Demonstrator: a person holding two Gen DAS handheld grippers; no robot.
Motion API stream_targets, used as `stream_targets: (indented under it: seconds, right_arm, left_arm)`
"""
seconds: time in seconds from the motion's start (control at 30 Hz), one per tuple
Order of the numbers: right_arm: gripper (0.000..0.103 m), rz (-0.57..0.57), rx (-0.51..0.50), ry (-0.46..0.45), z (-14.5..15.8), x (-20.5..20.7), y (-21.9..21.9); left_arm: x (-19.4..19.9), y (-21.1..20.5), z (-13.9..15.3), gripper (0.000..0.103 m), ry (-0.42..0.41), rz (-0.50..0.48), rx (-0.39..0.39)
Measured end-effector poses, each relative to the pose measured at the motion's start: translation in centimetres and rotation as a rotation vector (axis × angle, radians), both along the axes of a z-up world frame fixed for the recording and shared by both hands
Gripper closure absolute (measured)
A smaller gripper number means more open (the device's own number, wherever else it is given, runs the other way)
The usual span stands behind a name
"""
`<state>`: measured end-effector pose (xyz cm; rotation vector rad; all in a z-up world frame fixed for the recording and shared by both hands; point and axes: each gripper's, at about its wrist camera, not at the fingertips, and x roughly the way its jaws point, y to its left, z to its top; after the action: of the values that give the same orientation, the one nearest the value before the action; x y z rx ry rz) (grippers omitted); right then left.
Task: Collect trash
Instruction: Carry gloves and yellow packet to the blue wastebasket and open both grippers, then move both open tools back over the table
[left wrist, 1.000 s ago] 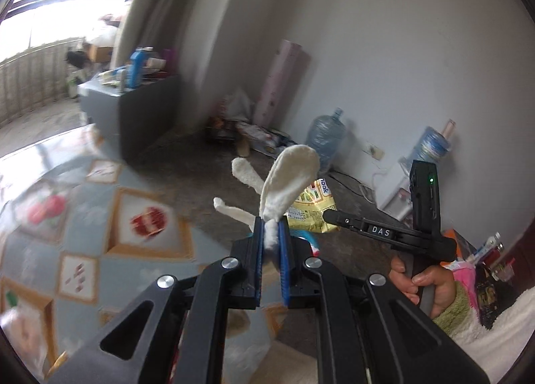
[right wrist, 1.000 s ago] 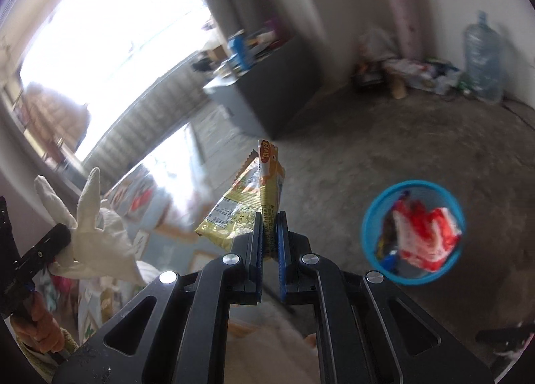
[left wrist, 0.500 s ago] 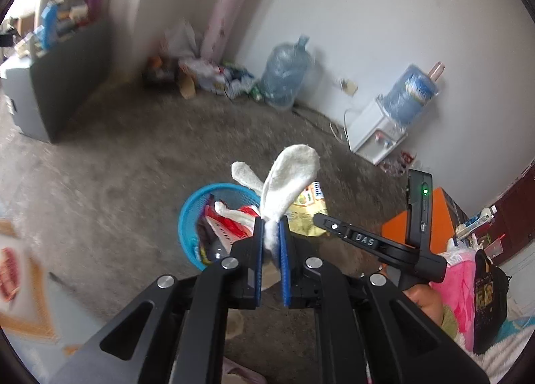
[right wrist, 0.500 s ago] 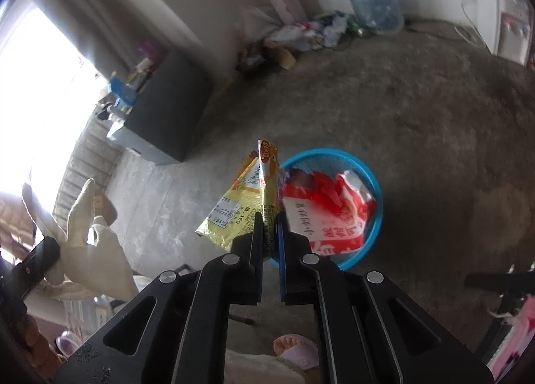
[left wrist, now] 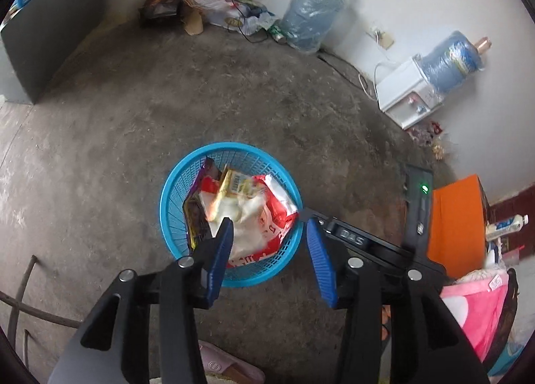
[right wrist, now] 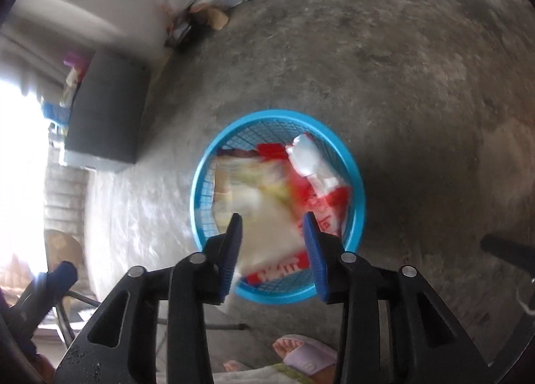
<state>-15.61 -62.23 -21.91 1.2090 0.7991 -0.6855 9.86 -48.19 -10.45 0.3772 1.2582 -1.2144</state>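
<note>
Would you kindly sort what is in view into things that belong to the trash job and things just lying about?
Job: blue basket, red wrapper, yellow wrapper, white glove.
Lying about: water jug, dispenser, grey cabinet, slipper.

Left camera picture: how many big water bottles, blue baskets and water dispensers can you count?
Big water bottles: 2
Blue basket: 1
Water dispenser: 1
Total: 4
</note>
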Motion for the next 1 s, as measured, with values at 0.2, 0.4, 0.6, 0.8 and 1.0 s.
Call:
stream_targets:
  seconds: [0.2, 0.4, 0.6, 0.8, 1.0]
  right_arm:
    - [0.058, 0.011, -0.067, -0.022, 2.7, -1.8, 1.8]
    - [0.050, 0.057, -0.154, -0.029, 6.0, -1.8, 3.5]
    - [0.037, 0.199, -0.284, -0.051, 11.5, -0.3, 7.8]
    - [0.030, 0.373, -0.358, -0.111, 15.3, 1.6, 12.8]
    - [0.029, 0.492, -0.374, -0.171, 17.0, 3.1, 16.1]
  left_arm:
    - [0.3, 2.1, 3.7, 0.059, -0.043, 0.031, -0.077]
    - [-0.6, 5.9, 9.0, 0.058, -0.140, 0.032, -0.138]
    - [-1.4, 11.4, 13.7, 0.055, -0.231, 0.069, -0.175]
    - [-1.4, 18.5, 17.1, 0.047, -0.295, 0.174, -0.224]
    - [-1.1, 25.4, 18.4, 0.044, -0.352, 0.295, -0.224]
